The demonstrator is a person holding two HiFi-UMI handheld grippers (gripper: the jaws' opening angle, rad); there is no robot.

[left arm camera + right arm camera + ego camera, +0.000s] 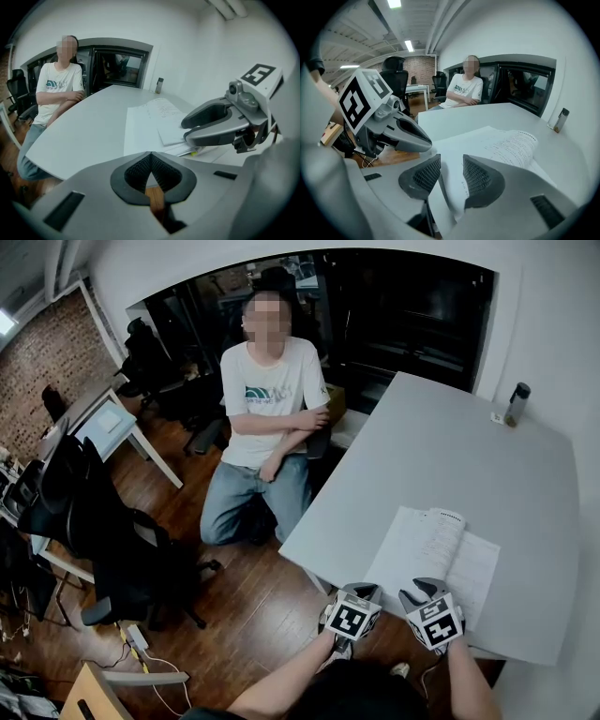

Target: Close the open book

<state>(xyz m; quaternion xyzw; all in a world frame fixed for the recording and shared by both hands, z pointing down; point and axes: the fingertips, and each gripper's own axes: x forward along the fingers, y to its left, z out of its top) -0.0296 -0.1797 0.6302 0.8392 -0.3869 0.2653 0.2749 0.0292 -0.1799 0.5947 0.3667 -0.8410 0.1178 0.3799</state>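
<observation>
Right claw (451, 161) is found part-open at the near edge of the pale grey surface (487, 456). Its ribbed pads stand either side of a lifted white leaf (449, 180) of the open white paperback book (511, 145). Daylight is seen between pads and sheet, so no grip is judged to be made yet. Left claw (150, 161) is held just beside it, clenched with nothing between its pads, off the near edge and over the brown wooden floor (244, 606).

The book is laid open and flat close to that near edge, directly ahead of both claws, with printed pages uppermost and the leaves on one side bowed upward.

The book is judged light and limp. A single leaf would be expected to buckle, crease or tear if pulled alone. A firmer hold is advised on a thick bundle of leaves with the cover, taken at the outer edge and swung over the spine. Sliding on the smooth surface is possible, so the other half may need steadying.

Farther off, a slim dark bottle (517, 404) is noted near the far edge, well apart from the book. Beyond the surface, a seated person in a white T-shirt (272, 399) is observed with arms folded.
</observation>
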